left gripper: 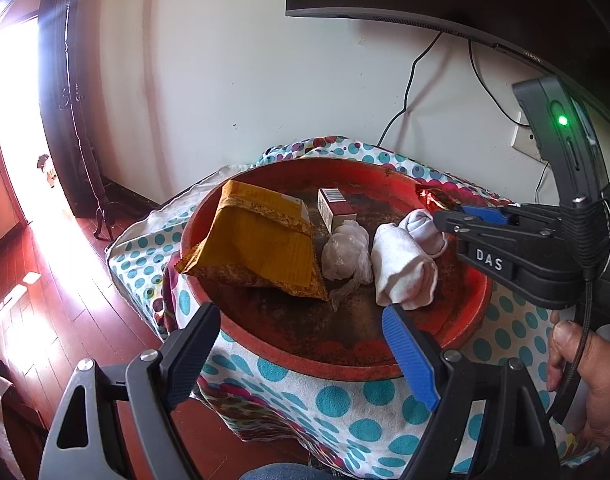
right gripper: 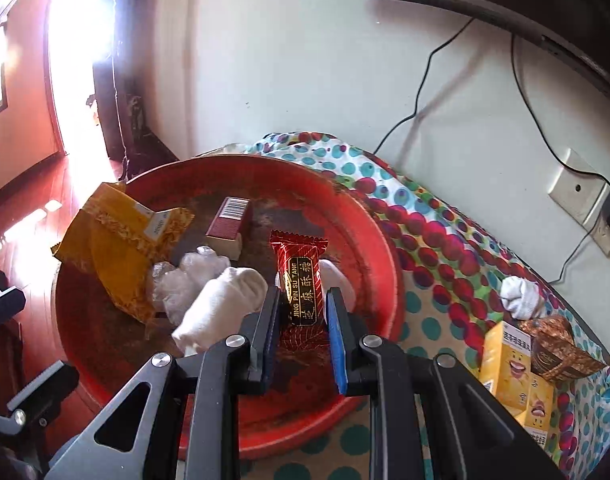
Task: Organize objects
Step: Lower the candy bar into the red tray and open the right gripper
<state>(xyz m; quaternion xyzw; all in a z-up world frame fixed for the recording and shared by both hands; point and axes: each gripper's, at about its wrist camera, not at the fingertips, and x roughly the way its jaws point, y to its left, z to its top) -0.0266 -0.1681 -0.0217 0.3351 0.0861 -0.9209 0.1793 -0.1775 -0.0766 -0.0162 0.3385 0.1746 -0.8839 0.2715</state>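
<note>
Item: red candy packet (right gripper: 299,280), pinched in my right gripper (right gripper: 303,320), long axis along the fingers, above the red basin (right gripper: 369,216); left gripper (left gripper: 301,356) spread, empty.

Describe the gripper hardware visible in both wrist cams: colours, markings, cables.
Both are black frames with silver pivot screws. The left gripper and right gripper each pair one black finger with one blue ribbed pad. The right one's body bears white "DAS" lettering, a green LED and a braided black cable.

Glossy foil candy wrapper (right gripper: 299,280); worn, scuffed red basin (right gripper: 381,240).
</note>
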